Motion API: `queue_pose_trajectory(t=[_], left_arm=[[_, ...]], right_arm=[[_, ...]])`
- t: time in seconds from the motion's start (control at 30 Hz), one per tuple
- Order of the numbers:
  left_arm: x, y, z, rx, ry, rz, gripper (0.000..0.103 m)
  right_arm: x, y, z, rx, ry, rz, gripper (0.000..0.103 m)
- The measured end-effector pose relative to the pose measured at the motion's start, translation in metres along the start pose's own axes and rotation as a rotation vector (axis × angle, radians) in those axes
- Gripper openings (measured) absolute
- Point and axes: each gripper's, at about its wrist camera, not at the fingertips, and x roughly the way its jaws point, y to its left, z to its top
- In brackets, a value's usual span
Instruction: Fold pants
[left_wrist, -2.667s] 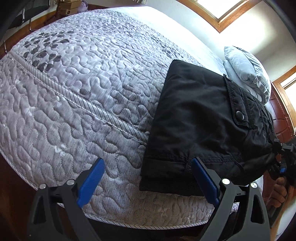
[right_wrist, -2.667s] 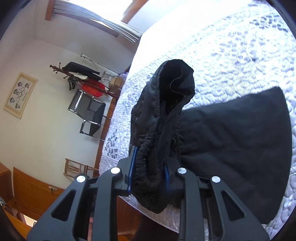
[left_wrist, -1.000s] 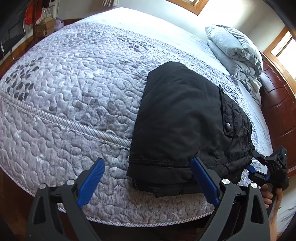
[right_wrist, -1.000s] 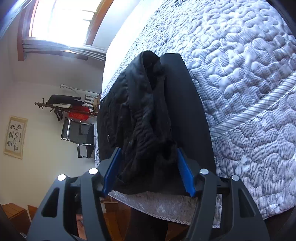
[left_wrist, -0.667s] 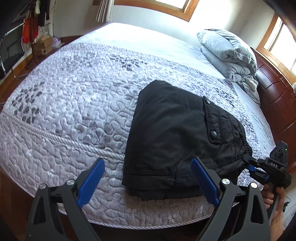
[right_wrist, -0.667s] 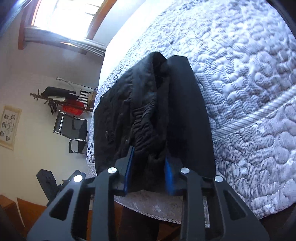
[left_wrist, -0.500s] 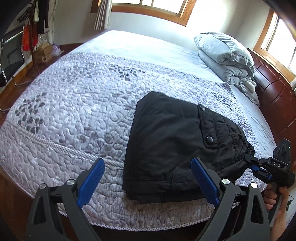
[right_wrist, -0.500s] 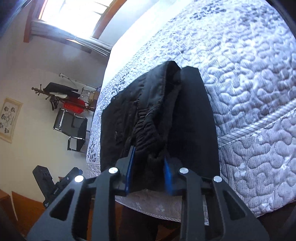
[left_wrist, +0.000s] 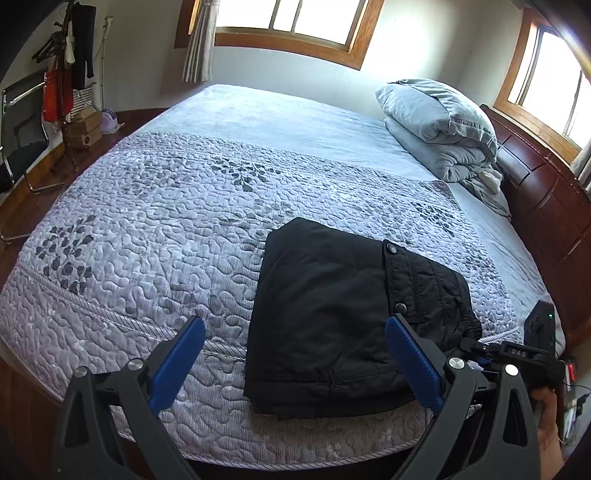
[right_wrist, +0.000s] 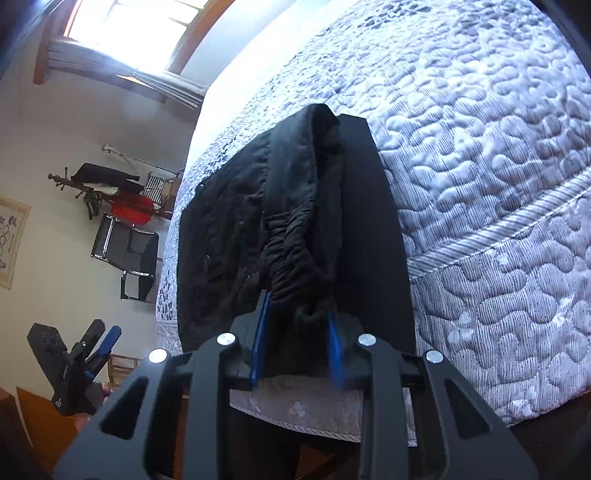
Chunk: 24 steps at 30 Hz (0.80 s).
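Black pants (left_wrist: 325, 314) lie folded into a thick rectangle near the front edge of the bed, a snap pocket on top. In the left wrist view my left gripper (left_wrist: 295, 323) hangs open above and in front of them, with nothing between its blue pads. It also shows at the lower left of the right wrist view as the left gripper (right_wrist: 107, 339). My right gripper (right_wrist: 297, 302) is shut on the bunched elastic waistband at the pants' (right_wrist: 221, 240) right end. A hand holds that right gripper (left_wrist: 476, 350) at the bed's corner.
A quilted grey bedspread (left_wrist: 147, 221) covers the bed. A folded duvet and pillow (left_wrist: 436, 122) sit at the far right by the dark wooden headboard (left_wrist: 546, 206). A coat rack (left_wrist: 66, 74) and a black chair (right_wrist: 125, 251) stand by the wall.
My right gripper closed from open onto the waistband. My left gripper rose and drew back from the pants, still open, so more of the bed and room shows.
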Motion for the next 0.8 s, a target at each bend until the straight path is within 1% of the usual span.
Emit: queue_pose_trajectory(t=[0.13, 0.23, 0.37, 0.5, 0.6, 0.7, 0.73, 0.8], left_arm=[[0.005, 0.000, -0.001, 0.003, 0.014, 0.006, 0.099], [0.013, 0.002, -0.004, -0.005, 0.037, 0.010, 0.099], [0.029, 0.012, -0.011, -0.020, 0.082, 0.031, 0.099], [0.049, 0.027, -0.021, -0.064, 0.146, 0.041, 0.099], [0.059, 0.037, -0.029, -0.096, 0.187, 0.026, 0.099], [0.066, 0.049, -0.033, -0.138, 0.226, -0.003, 0.099], [0.068, 0.053, -0.033, -0.152, 0.233, -0.020, 0.099], [0.071, 0.063, -0.033, -0.204, 0.265, -0.091, 0.099]], right_arm=[[0.009, -0.006, -0.003, 0.011, 0.009, -0.012, 0.027], [0.012, -0.005, -0.005, -0.005, 0.011, -0.032, 0.027], [0.016, -0.005, -0.007, -0.010, 0.019, -0.044, 0.027], [0.021, -0.007, -0.009, -0.012, 0.028, -0.052, 0.027], [0.022, -0.006, -0.010, -0.011, 0.034, -0.053, 0.028], [0.020, -0.005, -0.010, -0.007, 0.036, -0.038, 0.032], [0.018, -0.007, -0.009, 0.001, 0.036, -0.029, 0.036], [0.012, -0.008, -0.010, 0.005, 0.029, -0.012, 0.038]])
